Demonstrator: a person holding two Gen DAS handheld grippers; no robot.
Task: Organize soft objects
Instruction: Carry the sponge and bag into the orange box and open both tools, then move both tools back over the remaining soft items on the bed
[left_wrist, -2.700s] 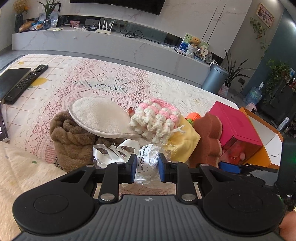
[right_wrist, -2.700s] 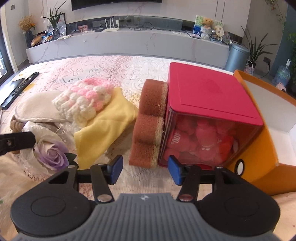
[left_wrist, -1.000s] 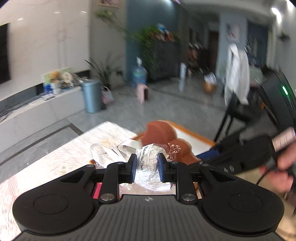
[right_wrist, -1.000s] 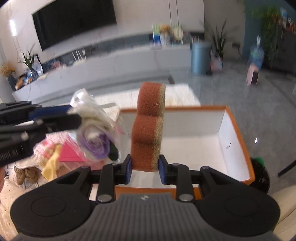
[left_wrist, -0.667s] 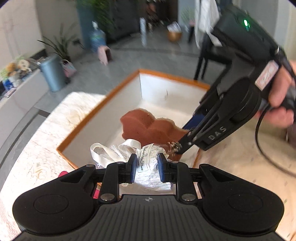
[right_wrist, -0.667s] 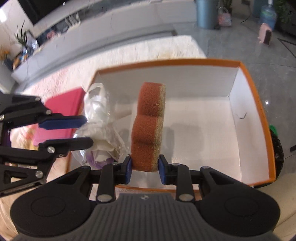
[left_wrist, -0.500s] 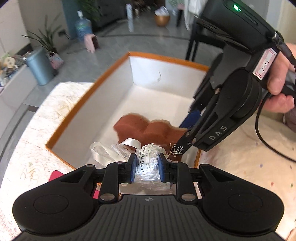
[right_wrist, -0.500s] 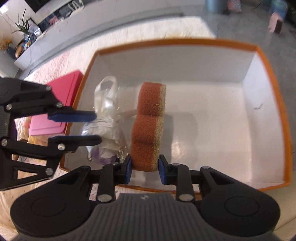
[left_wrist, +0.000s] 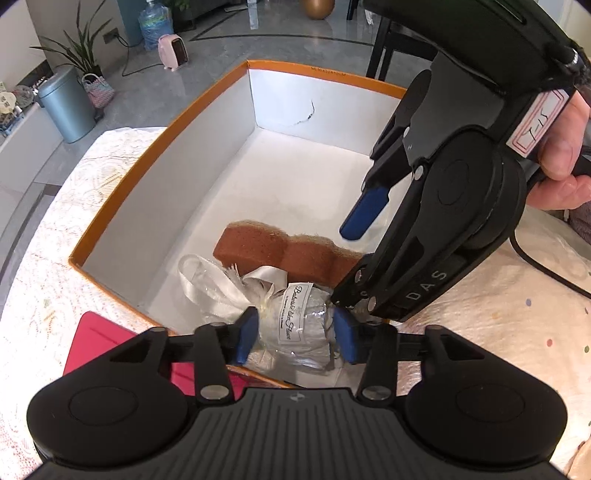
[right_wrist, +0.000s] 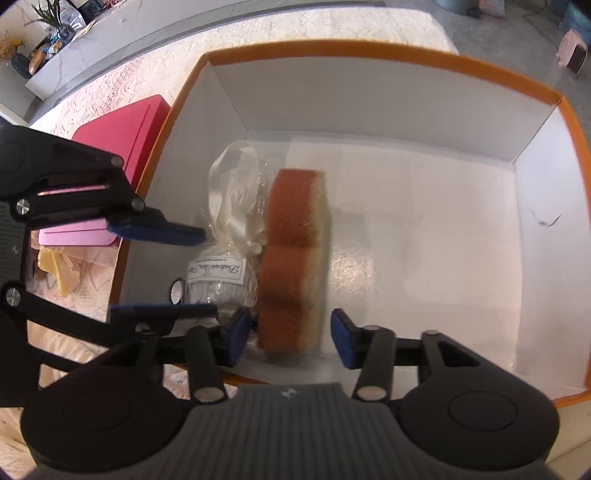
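Observation:
An orange box (left_wrist: 159, 133) with a white inside holds a brown sponge (left_wrist: 284, 247) and a cellophane-wrapped flower bundle (left_wrist: 291, 325) with a white ribbon. My left gripper (left_wrist: 295, 334) is open, its blue pads beside the bundle's wrapped base. My right gripper (right_wrist: 290, 338) is open around the near end of the sponge (right_wrist: 295, 254), which lies on the box floor (right_wrist: 424, 229). The bundle (right_wrist: 229, 258) lies left of the sponge. The left gripper (right_wrist: 166, 266) shows at the left of the right wrist view, and the right gripper (left_wrist: 356, 258) at the right of the left wrist view.
A red-lidded box (right_wrist: 107, 147) stands just outside the orange box's left wall, on a lace tablecloth (left_wrist: 48, 258). Yellow cloth (right_wrist: 55, 266) lies near it. Most of the box floor to the right of the sponge is bare. A dotted cream cloth (left_wrist: 517, 295) lies at right.
Both grippers have opened. The sponge has dropped from the right gripper onto the box floor, and the flower bundle has been let go beside it in the box.

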